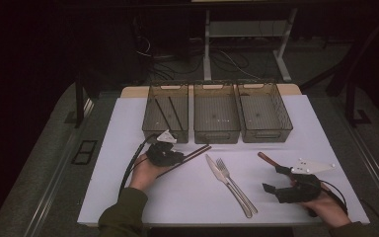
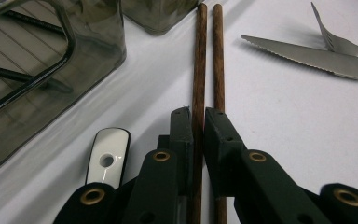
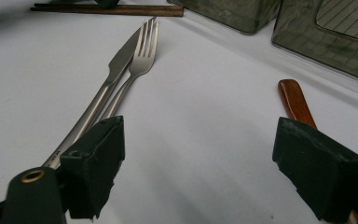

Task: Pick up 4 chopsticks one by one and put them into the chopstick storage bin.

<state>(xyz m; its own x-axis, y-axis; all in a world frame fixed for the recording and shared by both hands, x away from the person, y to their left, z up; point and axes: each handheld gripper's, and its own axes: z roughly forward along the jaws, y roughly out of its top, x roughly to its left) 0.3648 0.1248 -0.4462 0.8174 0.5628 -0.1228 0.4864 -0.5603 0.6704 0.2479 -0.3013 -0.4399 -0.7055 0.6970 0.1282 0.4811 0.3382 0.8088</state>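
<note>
- The left gripper [image 2: 198, 122] sits lowest in its own view, its two black jaws drawn narrow and pressing on one of the chopsticks [image 2: 198, 70]; the second stick lies just beside it, past the right-hand jaw.
- Taking those chopsticks as the landmark: a white spoon handle [image 2: 107, 156] with a hole lies just beside them on the left of the left gripper view, on the white mat [image 2: 279, 121].
- The smoky plastic bins [image 1: 216, 118], three in a row, stand just beyond the chopsticks' far ends; the left-hand bin already holds dark sticks.
- The knife [image 1: 216, 170] and fork [image 1: 234, 180] lie side by side and touching, near the chopsticks on the right in the high view, well clear of them.
- The right gripper [image 1: 282, 178] rests farther right again, well apart from the chopsticks, jaws spread wide with nothing between them.
- A brown-handled utensil [image 3: 294, 100] lies beside the right gripper's right-hand jaw, which covers its near end.
</note>
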